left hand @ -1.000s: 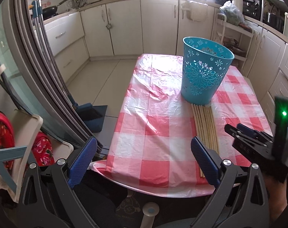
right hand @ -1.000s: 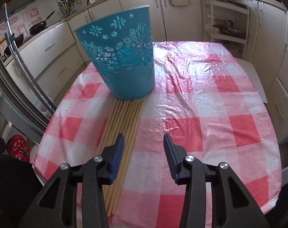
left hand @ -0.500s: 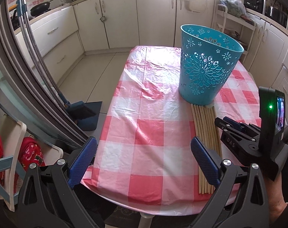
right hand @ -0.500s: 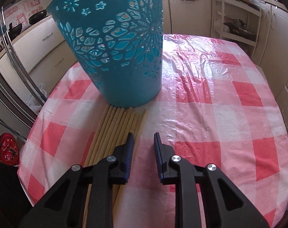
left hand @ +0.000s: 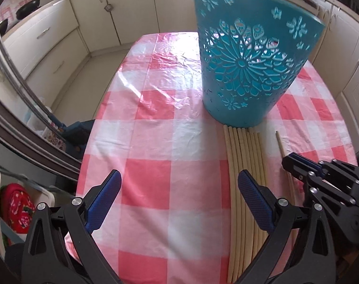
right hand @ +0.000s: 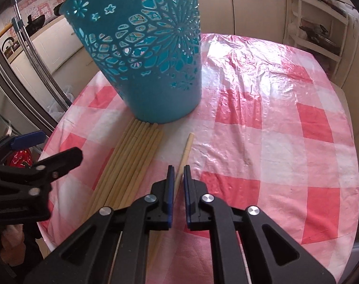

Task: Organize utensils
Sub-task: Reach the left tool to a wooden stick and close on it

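Note:
A teal cut-out basket (left hand: 250, 64) (right hand: 146, 54) stands on the pink checked tablecloth (left hand: 155, 142) (right hand: 262, 127). Several long wooden chopsticks (left hand: 245, 165) (right hand: 132, 156) lie in a row in front of it. My right gripper (right hand: 177, 172) is shut on one single chopstick (right hand: 186, 146), drawn a little to the right of the row; that chopstick (left hand: 282, 149) and the right gripper (left hand: 295, 163) show in the left wrist view. My left gripper (left hand: 179, 189) is open and empty, hovering over the cloth left of the row; it shows at the left of the right wrist view (right hand: 37, 156).
Kitchen cabinets (left hand: 108, 14) ring the table. A metal rack (left hand: 18, 99) and red bags (left hand: 16, 206) stand off the table's left edge. A white shelf unit (right hand: 321, 30) stands at the far right.
My right gripper moved forward and closed on one chopstick, shifting it right of the row. My left gripper moved forward toward the basket and stayed open.

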Demonstrator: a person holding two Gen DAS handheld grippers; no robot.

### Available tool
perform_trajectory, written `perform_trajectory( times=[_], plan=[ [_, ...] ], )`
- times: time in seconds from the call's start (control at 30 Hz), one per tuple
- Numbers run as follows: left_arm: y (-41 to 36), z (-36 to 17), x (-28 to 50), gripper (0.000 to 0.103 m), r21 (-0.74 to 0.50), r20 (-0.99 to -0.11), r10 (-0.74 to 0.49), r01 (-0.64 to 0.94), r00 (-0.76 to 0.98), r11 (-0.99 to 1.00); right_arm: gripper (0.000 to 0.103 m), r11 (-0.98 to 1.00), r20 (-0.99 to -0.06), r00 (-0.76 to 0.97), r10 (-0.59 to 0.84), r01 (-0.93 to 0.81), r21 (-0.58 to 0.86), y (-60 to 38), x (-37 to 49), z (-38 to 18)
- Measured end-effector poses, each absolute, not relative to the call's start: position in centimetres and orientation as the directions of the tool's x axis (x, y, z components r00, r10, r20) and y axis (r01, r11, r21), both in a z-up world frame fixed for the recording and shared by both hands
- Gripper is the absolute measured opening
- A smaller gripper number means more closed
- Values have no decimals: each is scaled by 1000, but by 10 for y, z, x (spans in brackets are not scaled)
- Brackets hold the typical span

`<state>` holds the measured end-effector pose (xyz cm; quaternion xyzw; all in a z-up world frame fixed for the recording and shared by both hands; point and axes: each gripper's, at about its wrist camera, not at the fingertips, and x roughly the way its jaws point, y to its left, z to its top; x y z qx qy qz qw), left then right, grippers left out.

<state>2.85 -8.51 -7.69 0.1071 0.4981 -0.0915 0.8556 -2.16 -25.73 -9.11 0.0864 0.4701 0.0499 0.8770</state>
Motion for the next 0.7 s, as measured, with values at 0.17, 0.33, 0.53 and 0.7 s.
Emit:
perform_trajectory(
  times=[0.17, 0.33, 0.53, 0.7],
  plan=[
    [-95, -90, 43, 95, 107, -881, -28, 257, 473, 961, 8, 962, -800, 555, 228, -4, 272, -267, -18, -96],
    [-99, -99, 49, 95, 118, -890, -14, 259, 457, 959, 8, 952, -791, 555, 258, -6, 307, -269, -18, -97],
    [-100, -108, 56, 94, 129, -896, 1, 257, 445, 958, 9, 949, -788, 554, 268, -8, 316, -270, -19, -97],
    [-102, -107, 59, 89, 135, -891, 1, 264, 454, 955, 9, 951, -789, 555, 262, -11, 308, -269, -18, -96]
  ],
)
